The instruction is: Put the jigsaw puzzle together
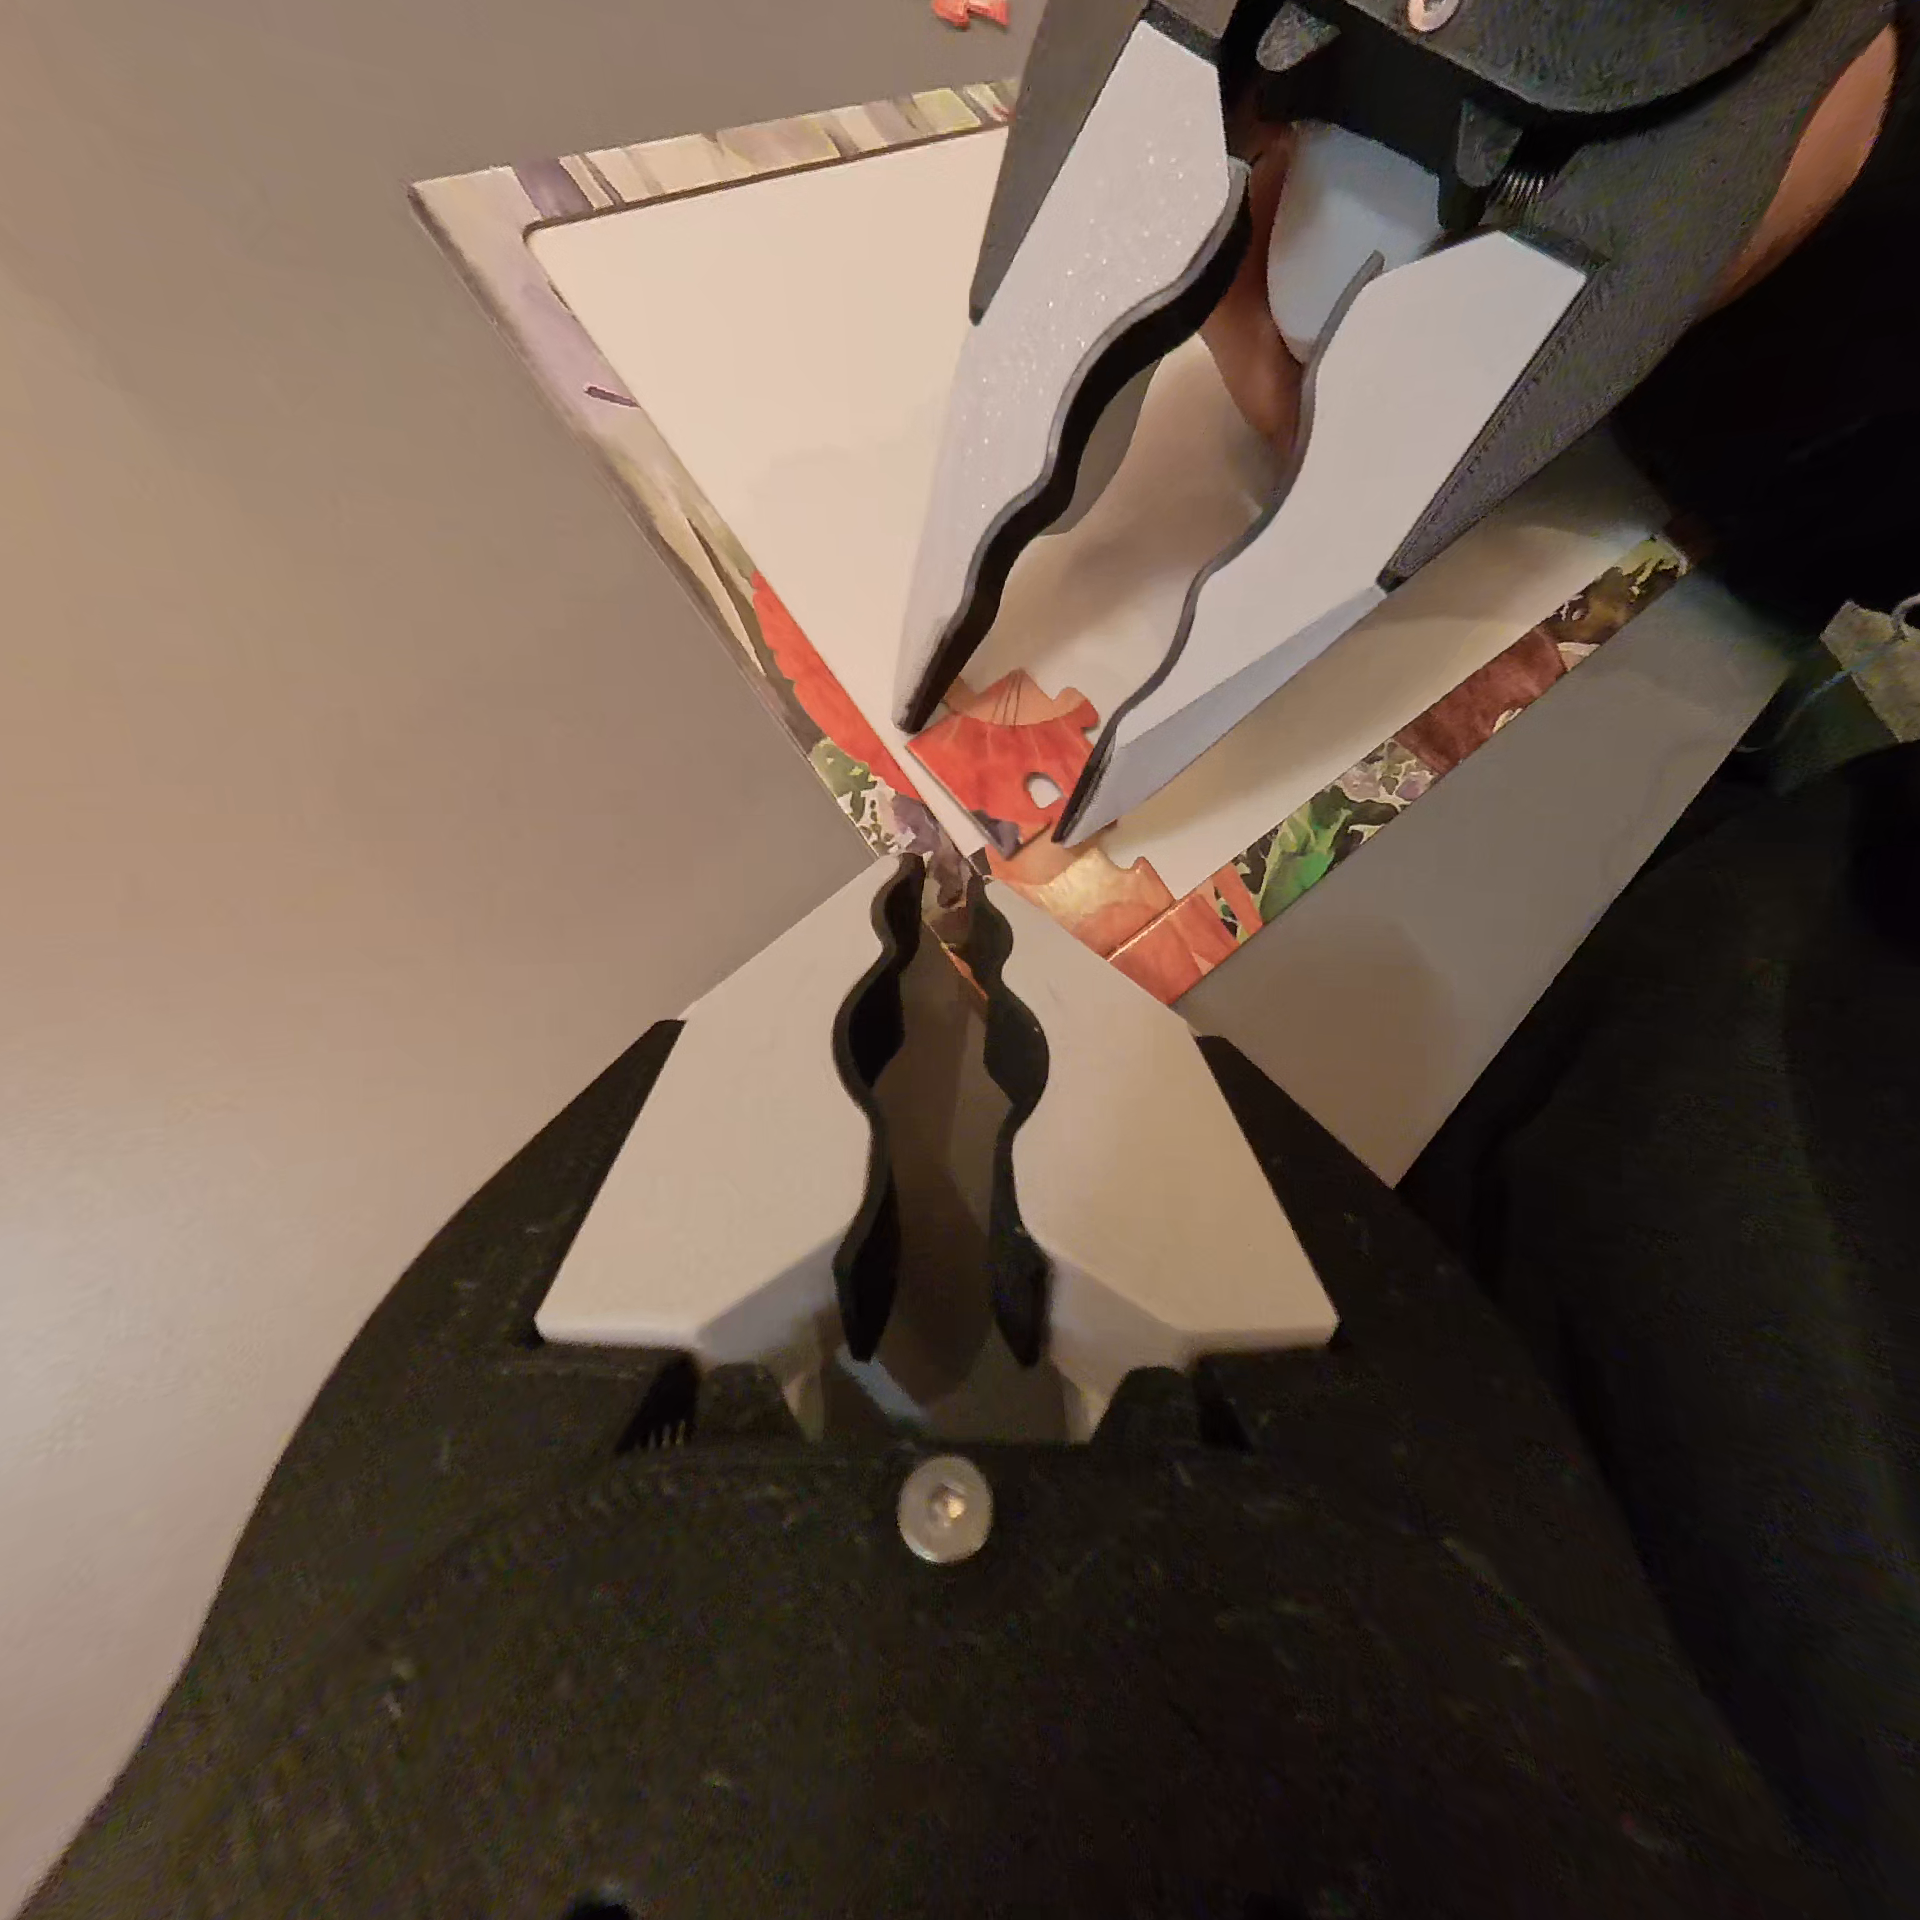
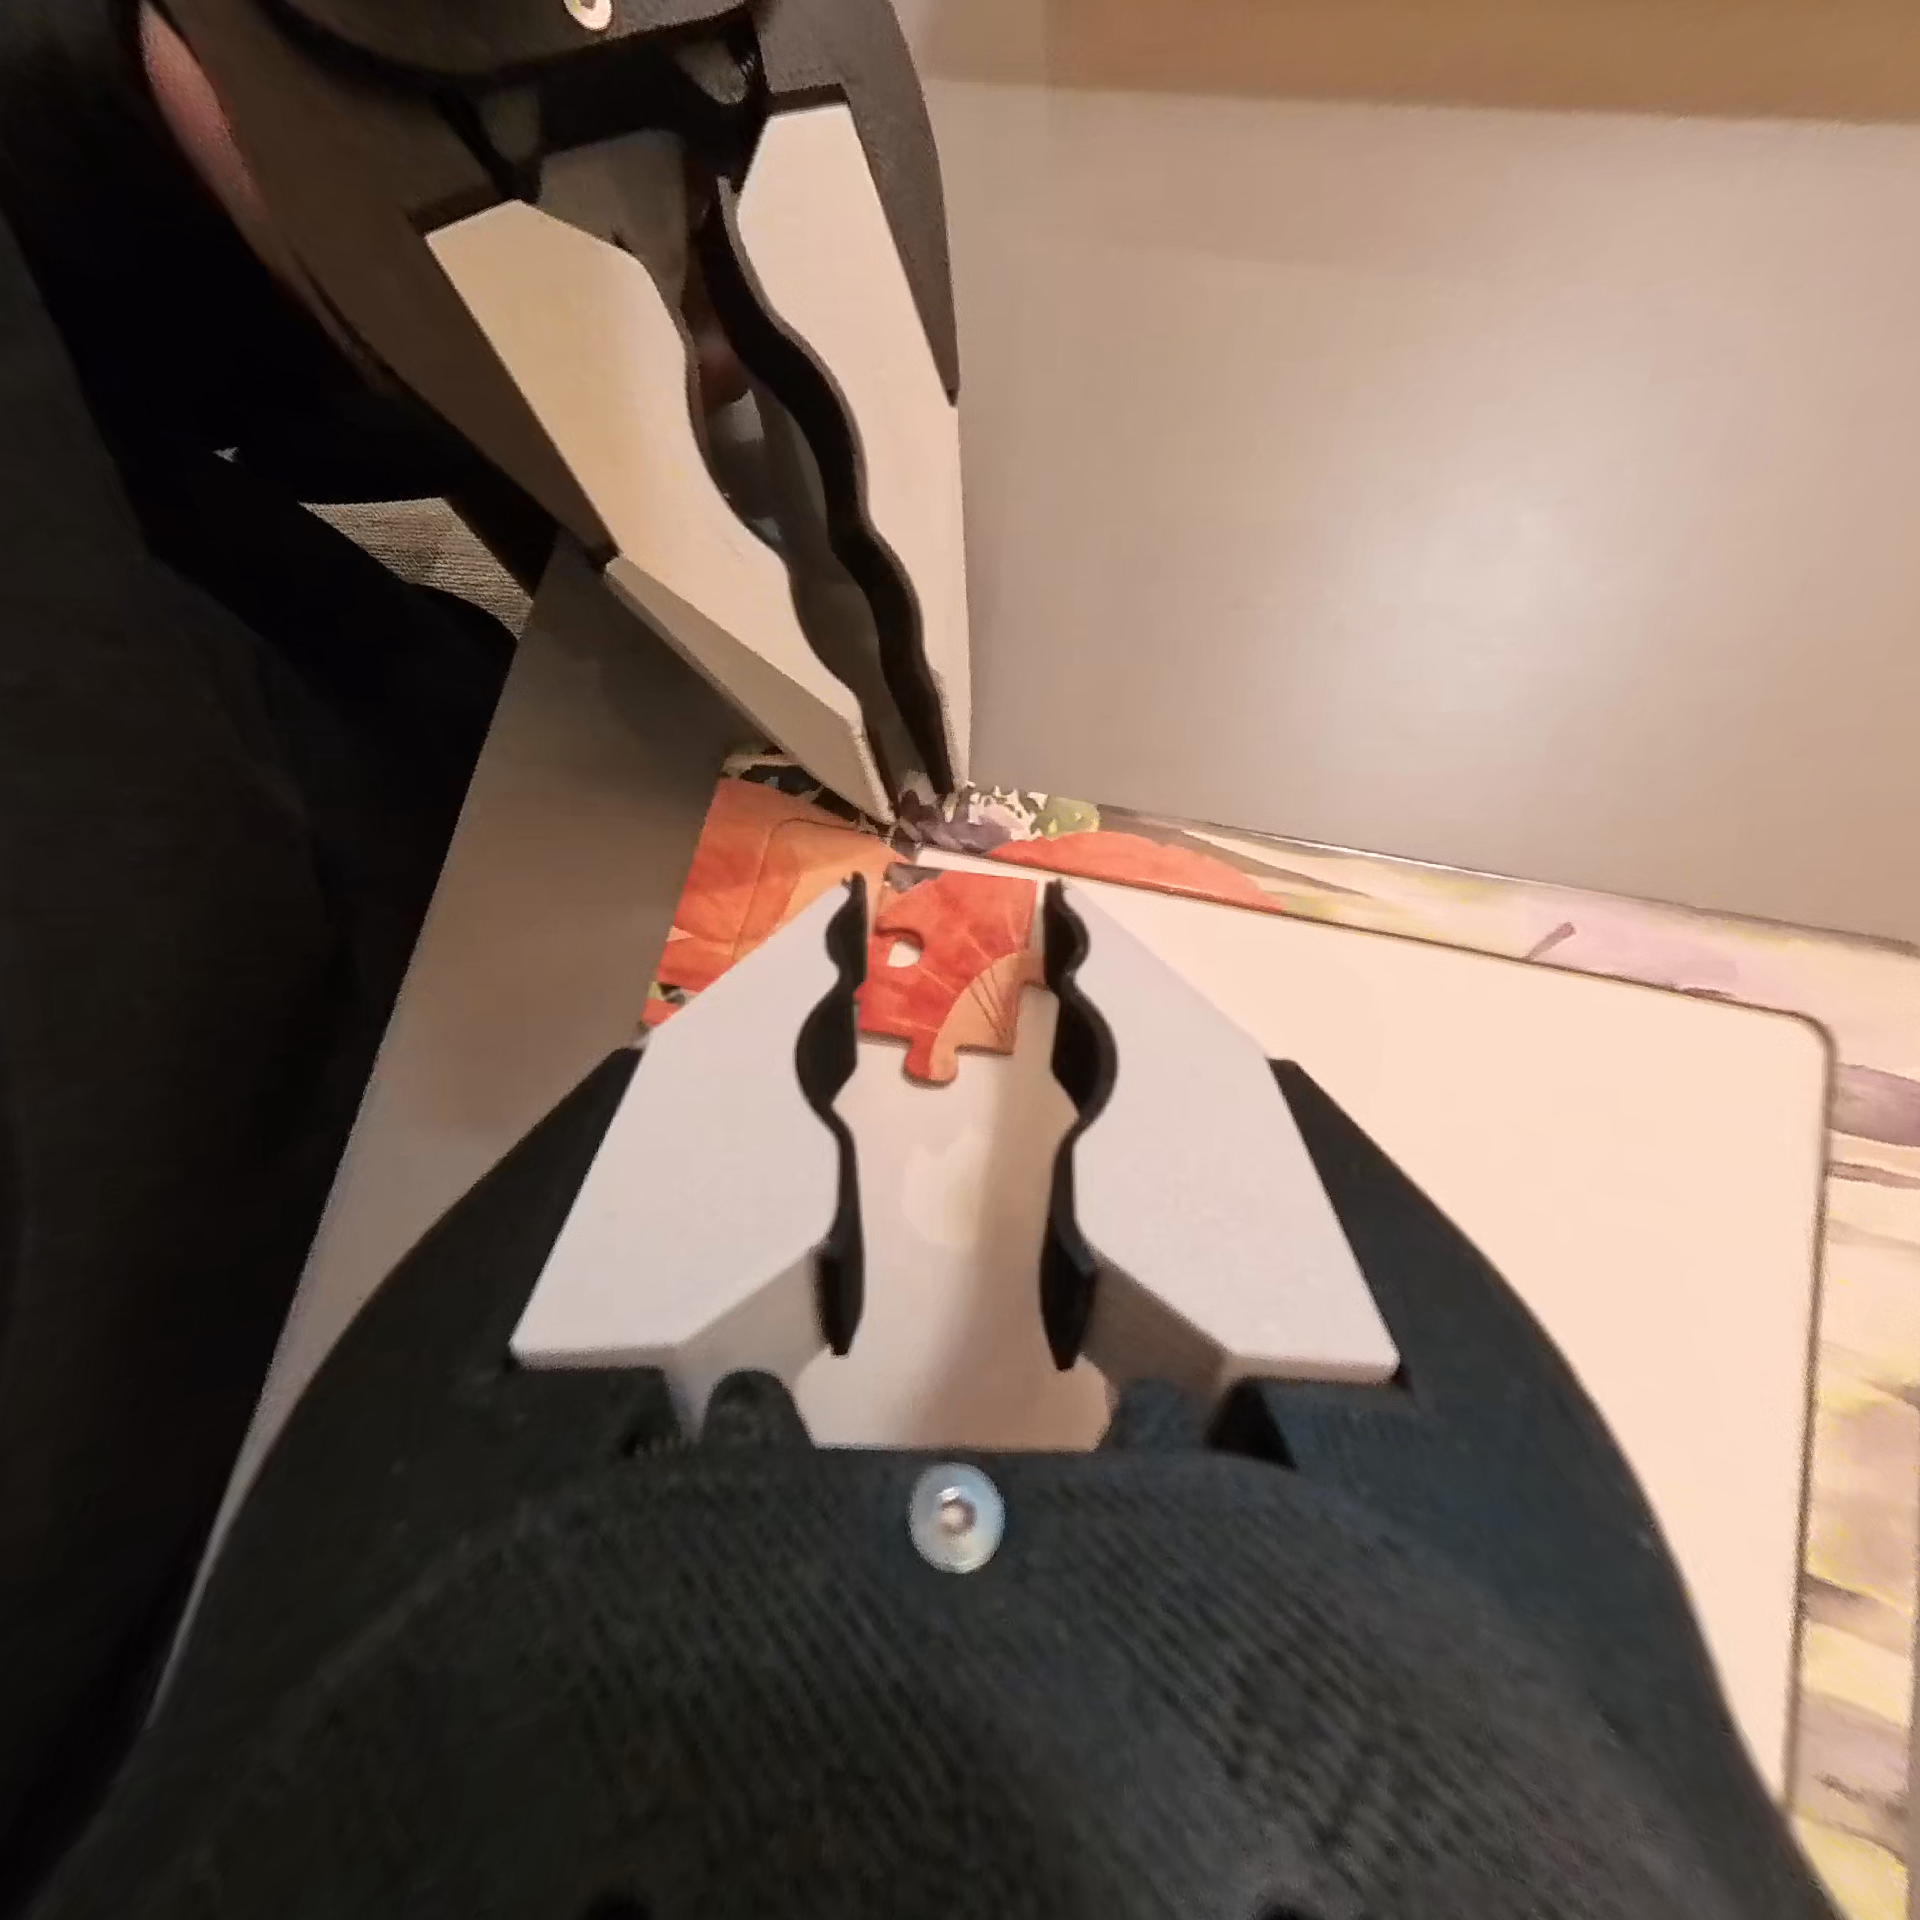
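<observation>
The puzzle tray (image 1: pixel 582 343) has a painted border and a white inner floor; it also shows in the right wrist view (image 2: pixel 1558 894). An orange puzzle piece (image 1: pixel 997 753) lies flat in the tray's near corner. My right gripper (image 1: pixel 992 774) is open, its tips on either side of this piece (image 2: pixel 945 966). In its own view the right gripper (image 2: pixel 956 885) flanks the piece closely. My left gripper (image 1: pixel 943 873) is shut, tips resting at the tray's corner border, just beside the piece. It comes in from the upper left in the right wrist view (image 2: pixel 914 795).
Other orange pieces (image 1: pixel 1153 925) sit along the tray's border next to the corner. A loose orange piece (image 1: pixel 244 8) lies far off on the grey table (image 1: pixel 312 727). The table edge and dark floor (image 1: pixel 1662 1143) are to the right. A hand (image 1: pixel 1262 384) holds the right gripper.
</observation>
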A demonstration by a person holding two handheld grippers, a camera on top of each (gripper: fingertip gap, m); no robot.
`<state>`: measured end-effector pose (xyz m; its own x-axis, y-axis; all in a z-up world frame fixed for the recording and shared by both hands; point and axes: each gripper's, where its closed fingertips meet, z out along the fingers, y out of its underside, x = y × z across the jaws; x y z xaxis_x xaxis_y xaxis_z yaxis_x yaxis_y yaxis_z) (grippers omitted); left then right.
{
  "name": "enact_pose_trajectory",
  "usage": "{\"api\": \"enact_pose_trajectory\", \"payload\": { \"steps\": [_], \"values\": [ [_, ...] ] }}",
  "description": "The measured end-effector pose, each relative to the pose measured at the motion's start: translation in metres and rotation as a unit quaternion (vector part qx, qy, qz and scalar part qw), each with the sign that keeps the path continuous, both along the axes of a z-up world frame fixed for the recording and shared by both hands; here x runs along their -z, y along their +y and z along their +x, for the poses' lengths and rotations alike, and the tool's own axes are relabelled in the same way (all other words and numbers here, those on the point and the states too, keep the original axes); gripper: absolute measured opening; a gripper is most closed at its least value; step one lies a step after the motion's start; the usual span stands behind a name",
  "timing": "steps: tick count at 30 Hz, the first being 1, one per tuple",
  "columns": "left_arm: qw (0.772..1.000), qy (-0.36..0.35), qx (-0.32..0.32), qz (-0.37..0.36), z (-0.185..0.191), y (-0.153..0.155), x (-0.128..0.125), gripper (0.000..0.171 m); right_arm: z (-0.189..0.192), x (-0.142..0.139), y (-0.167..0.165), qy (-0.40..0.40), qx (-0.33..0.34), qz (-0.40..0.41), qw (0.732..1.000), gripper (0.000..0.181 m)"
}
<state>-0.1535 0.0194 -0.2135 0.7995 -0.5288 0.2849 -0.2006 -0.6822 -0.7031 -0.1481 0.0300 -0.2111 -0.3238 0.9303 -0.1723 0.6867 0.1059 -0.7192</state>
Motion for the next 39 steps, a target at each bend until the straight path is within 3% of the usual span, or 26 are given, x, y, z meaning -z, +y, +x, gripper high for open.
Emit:
{"api": "enact_pose_trajectory", "payload": {
  "steps": [7, 18, 39],
  "values": [
    [1.0, -0.012, 0.005, -0.006, 0.001, -0.001, -0.001, 0.008, 0.005, -0.01, 0.008, 0.019, 0.017, 0.028, 0.999, 0.029],
    [1.0, -0.015, 0.006, -0.007, 0.001, -0.001, -0.001, 0.009, 0.007, 0.001, 0.012, 0.017, 0.036, 0.056, 0.998, 0.028],
    [1.0, -0.019, 0.012, -0.009, 0.003, -0.002, -0.001, 0.009, 0.004, 0.001, 0.012, 0.014, -0.001, 0.06, 0.998, 0.022]
  ]
}}
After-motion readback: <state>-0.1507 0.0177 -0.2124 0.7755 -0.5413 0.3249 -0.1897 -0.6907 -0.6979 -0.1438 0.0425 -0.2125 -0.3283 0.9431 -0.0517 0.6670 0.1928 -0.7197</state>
